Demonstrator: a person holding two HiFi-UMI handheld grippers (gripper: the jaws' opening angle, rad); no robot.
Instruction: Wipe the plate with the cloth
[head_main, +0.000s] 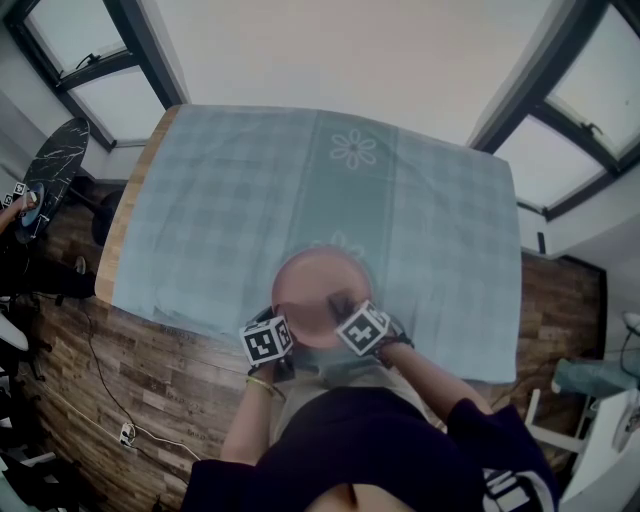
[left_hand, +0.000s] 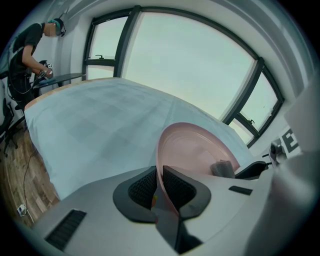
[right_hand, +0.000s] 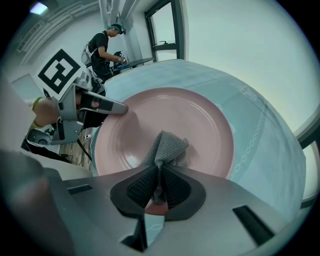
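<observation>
A pink plate (head_main: 315, 290) is held tilted above the near edge of the table. My left gripper (left_hand: 159, 186) is shut on the plate's (left_hand: 197, 150) left rim. My right gripper (right_hand: 159, 184) is shut on a bunched grey cloth (right_hand: 165, 147), which rests against the plate's (right_hand: 165, 117) inner face near its lower edge. In the head view the left gripper (head_main: 272, 338) and right gripper (head_main: 352, 318) sit side by side at the plate's near rim. The cloth (left_hand: 222, 167) shows as a small grey lump in the left gripper view.
A pale blue checked tablecloth (head_main: 300, 190) with a flower pattern covers the wooden table. Tall windows stand beyond it. Another person (right_hand: 105, 47) works at a dark round table (head_main: 50, 170) at far left. Wood floor lies around the table.
</observation>
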